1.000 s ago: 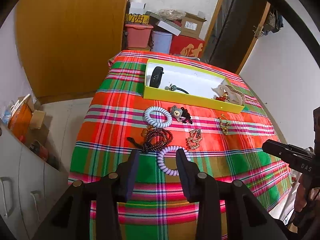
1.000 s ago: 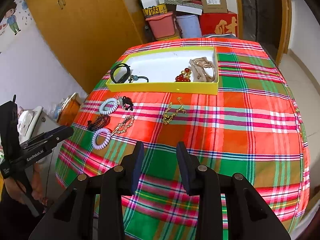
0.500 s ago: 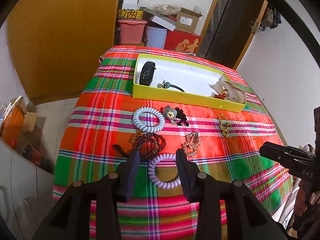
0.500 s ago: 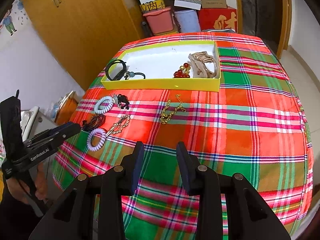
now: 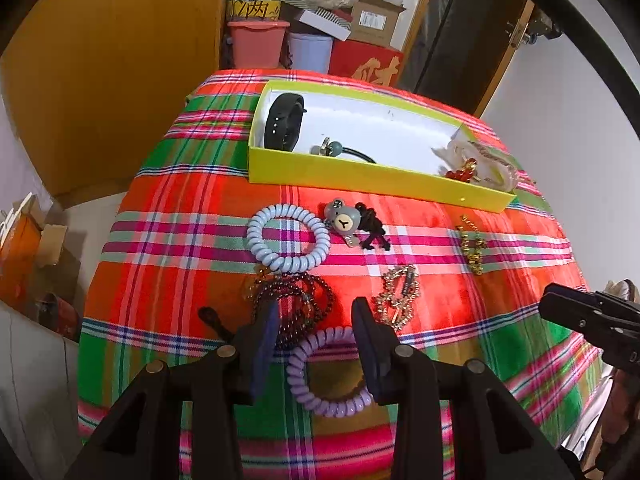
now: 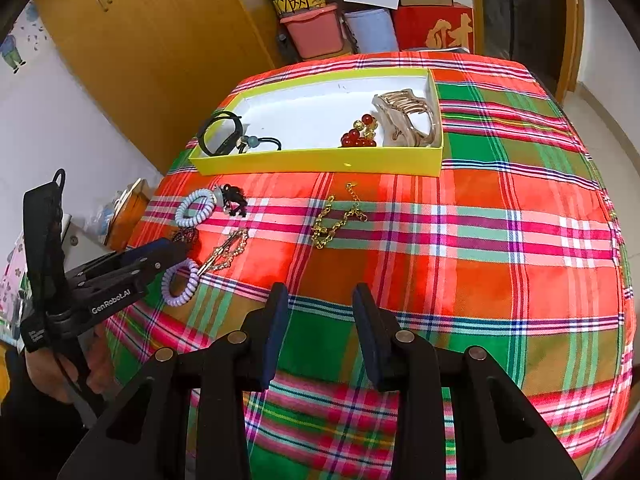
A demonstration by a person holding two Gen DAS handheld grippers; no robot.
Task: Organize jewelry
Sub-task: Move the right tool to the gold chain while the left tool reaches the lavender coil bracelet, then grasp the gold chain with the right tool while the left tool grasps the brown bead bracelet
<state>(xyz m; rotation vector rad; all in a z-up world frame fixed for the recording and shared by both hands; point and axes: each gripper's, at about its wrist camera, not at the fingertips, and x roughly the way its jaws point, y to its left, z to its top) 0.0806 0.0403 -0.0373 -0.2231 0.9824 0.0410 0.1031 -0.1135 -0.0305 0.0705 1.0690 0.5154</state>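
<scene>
The left gripper (image 5: 314, 320) hangs with its jaws wide, straddling the lilac coil hair tie (image 5: 326, 372) on the plaid-covered bench (image 6: 500, 280); contact is unclear. The right gripper (image 6: 320, 304) hovers over bare cloth, jaws wide and holding nothing. At 12 o'clock, the yellow box (image 6: 320, 160) holds 4 pieces: black band (image 5: 285, 122), bead hair tie (image 5: 340, 150), red beads (image 6: 358, 138), claw clip (image 6: 404, 118).
</scene>
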